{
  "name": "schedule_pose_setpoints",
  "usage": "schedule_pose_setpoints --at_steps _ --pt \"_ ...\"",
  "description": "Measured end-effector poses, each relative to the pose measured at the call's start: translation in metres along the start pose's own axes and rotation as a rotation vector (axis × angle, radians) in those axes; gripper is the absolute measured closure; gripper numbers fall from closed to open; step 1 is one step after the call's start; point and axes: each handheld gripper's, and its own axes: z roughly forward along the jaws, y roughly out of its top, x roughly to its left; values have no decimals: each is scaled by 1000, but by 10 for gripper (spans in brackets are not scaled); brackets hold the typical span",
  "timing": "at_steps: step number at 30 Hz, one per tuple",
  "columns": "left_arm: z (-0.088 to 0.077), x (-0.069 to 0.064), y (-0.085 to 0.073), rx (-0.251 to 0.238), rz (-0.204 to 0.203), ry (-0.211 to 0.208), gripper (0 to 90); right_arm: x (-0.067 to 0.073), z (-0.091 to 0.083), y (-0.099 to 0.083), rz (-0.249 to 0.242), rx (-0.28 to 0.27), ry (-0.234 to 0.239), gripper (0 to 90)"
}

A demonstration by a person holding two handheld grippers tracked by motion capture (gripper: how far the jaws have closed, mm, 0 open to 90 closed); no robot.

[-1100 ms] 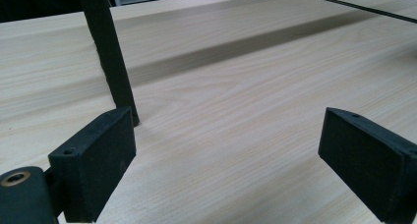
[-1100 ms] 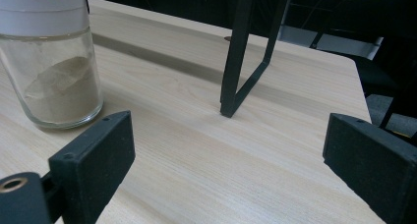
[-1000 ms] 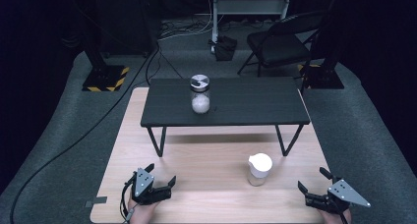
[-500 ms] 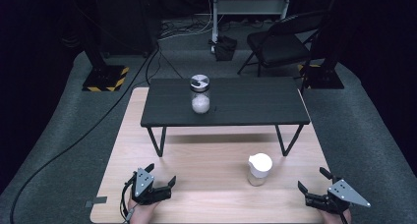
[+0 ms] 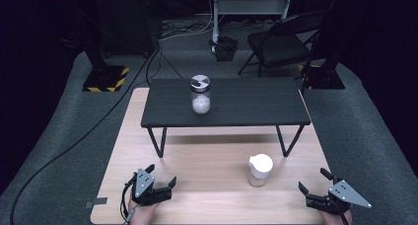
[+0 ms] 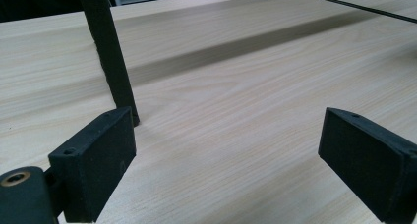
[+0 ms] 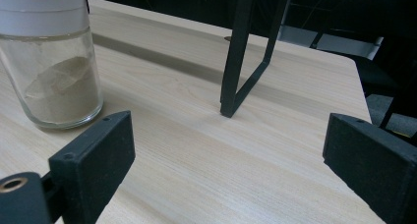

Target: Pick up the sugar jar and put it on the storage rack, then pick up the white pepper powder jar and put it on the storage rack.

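Note:
A glass jar with a white lid (image 5: pixel 260 169) holding pale brown powder stands on the wooden table (image 5: pixel 207 161) near its front right; the right gripper view has this jar (image 7: pixel 49 67) at the left. A second jar with a patterned lid (image 5: pixel 200 95) and white contents stands on the small black table (image 5: pixel 246 104). My left gripper (image 5: pixel 161 177) rests open at the front left, nothing between its jaws (image 6: pixel 231 150). My right gripper (image 5: pixel 311 180) rests open at the front right, empty (image 7: pixel 231 155), right of the white-lidded jar.
The small black table stands on thin metal legs (image 5: pixel 156 141) on the wooden table; one leg (image 6: pixel 110 57) is just ahead of my left gripper, another (image 7: pixel 236 52) ahead of my right. A folding chair (image 5: pixel 286 42) and stand bases (image 5: pixel 106 77) sit on the floor behind.

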Motion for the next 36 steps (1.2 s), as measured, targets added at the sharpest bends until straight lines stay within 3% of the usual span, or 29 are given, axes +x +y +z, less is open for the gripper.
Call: schedule_pose_setpoints --at_steps 36 --pt "0 1 0 1 -1 -2 71 -1 0 -1 -2 -3 10 41"
